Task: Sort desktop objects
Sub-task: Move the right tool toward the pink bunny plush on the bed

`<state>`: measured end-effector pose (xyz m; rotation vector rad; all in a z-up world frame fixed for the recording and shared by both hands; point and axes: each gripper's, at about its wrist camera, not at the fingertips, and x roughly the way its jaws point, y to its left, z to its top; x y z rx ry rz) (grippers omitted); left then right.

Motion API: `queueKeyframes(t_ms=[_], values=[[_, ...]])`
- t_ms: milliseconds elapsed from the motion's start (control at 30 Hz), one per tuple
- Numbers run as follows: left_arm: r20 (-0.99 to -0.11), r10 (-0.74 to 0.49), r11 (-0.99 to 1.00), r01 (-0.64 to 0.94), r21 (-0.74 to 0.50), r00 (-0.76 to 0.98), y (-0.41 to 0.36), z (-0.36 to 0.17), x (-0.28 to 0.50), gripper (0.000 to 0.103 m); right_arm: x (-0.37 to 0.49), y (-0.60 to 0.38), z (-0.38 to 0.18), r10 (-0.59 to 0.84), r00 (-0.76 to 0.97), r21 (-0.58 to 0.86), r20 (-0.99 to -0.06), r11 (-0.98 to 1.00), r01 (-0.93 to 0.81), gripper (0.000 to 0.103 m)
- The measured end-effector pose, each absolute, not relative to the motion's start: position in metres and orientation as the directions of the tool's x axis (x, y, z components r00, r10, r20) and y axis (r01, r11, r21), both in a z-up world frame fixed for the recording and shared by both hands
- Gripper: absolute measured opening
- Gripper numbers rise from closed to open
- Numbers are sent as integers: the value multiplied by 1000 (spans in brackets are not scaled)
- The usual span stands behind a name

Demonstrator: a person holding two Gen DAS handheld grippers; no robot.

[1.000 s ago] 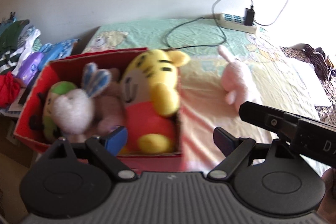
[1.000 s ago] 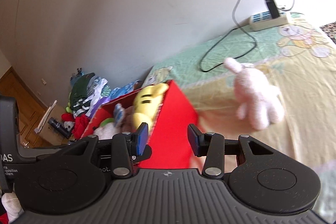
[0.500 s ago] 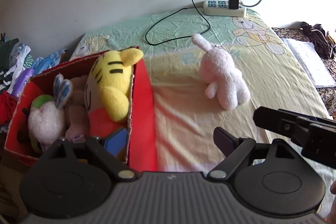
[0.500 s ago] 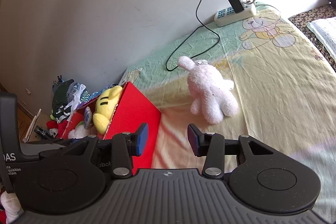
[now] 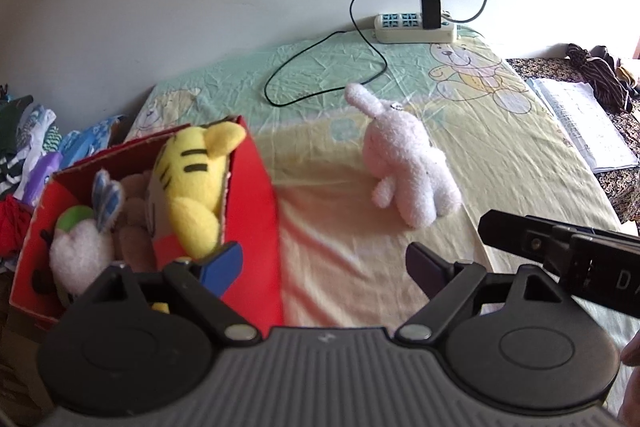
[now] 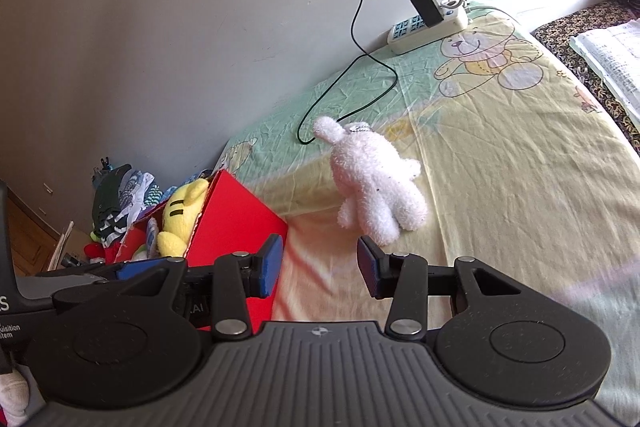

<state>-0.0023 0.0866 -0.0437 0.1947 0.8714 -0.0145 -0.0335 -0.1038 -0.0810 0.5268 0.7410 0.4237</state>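
Both grippers now farther right of red box [image 5: 256, 203]; pink plush rabbit [image 6: 374, 183] just ahead of right gripper [image 6: 320, 263]; left gripper [image 5: 324, 263] and right spread wide, empty.

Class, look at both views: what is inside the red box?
The red box holds a yellow tiger plush, a white fluffy toy and a blue-eared brownish plush. Anything beneath them, and the box floor, is covered.

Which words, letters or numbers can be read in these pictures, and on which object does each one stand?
"D": on the right gripper's body, seen in the left wrist view; the rest is cut off.
"S", "uisition", "tem": on the left gripper's body, seen in the right wrist view; each is cut off at the edge.
"AI": partly hidden, on a black part behind the right gripper's finger.
Open book: print too small to read.
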Motion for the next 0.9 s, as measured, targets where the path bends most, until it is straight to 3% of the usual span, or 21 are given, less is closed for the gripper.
queueKeyframes(t_ms=[433,767,900], values=[[-807,-113,983,182,-7,580,73,-84,21,88,-19,-127,-103,474,660,545,-583,830,-115,45],[-745,-221,968,235,-89,630,72,-99,50,88,32,-130,-115,490,629,527,-604,837,-145,45],[-732,-269,962,209,-174,627,79,-109,76,88,65,-130,-120,498,615,534,-611,833,-143,46]])
